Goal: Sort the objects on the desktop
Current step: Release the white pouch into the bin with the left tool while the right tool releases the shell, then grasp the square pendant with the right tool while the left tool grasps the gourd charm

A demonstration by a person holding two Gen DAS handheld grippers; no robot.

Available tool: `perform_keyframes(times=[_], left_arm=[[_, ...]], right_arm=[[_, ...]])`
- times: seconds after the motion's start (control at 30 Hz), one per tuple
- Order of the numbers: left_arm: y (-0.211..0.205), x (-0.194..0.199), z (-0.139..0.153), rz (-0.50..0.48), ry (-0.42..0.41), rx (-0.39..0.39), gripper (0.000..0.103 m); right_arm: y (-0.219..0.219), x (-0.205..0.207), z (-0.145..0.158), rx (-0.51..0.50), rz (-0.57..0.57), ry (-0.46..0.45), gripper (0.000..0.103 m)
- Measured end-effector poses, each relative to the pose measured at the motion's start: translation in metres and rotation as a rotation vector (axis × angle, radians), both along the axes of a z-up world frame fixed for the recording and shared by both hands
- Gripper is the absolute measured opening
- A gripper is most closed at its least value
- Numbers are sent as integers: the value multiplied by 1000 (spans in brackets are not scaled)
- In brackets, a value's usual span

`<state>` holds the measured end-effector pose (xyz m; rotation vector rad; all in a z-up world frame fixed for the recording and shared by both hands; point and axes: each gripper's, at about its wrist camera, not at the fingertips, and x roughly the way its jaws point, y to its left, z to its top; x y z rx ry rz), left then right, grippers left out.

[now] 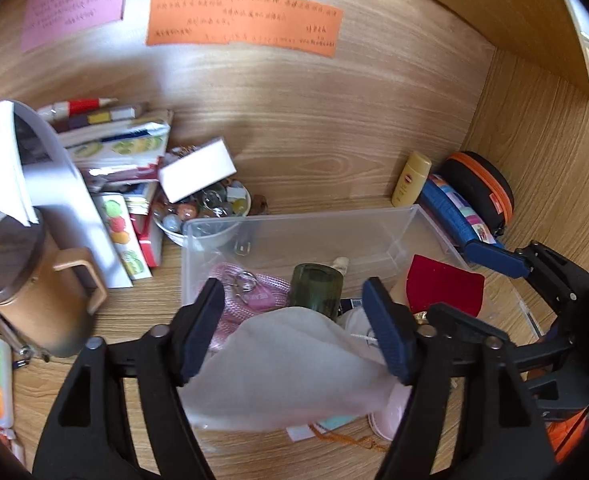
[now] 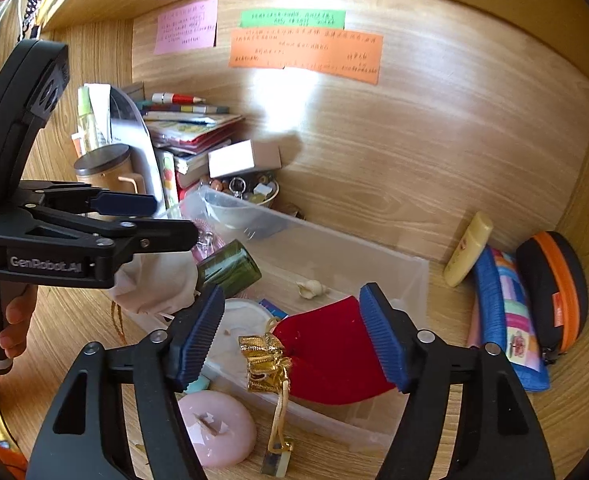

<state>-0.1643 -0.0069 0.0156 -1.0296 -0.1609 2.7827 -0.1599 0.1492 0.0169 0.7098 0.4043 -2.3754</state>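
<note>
Pink candle (image 2: 218,428) shows whole only from the right claw (image 2: 290,336).

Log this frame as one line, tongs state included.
phase: binning | left tongs: open around white cloth over clear bin | right tongs: open, over red pouch in bin

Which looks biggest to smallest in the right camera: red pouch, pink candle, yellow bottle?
1. red pouch
2. pink candle
3. yellow bottle
The bottle sits farther back, so it may only look smallest.
</note>
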Motion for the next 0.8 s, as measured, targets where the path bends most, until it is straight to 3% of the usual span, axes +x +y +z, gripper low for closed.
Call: perform_keyframes(times=[0.07, 0.2, 0.53, 0.8], left_arm=[[0, 8, 4, 9, 14, -18, 74], [1, 24, 7, 28, 32, -43, 86], [15, 61, 0, 49, 46, -112, 96], [29, 77, -19, 41, -3, -121, 96]], right_arm=[[3, 4, 4, -4, -13, 11, 75], [12, 11, 9, -13, -31, 25, 76], [38, 33, 7, -20, -69, 30, 80], [56, 43, -9, -9, -96, -16, 80]])
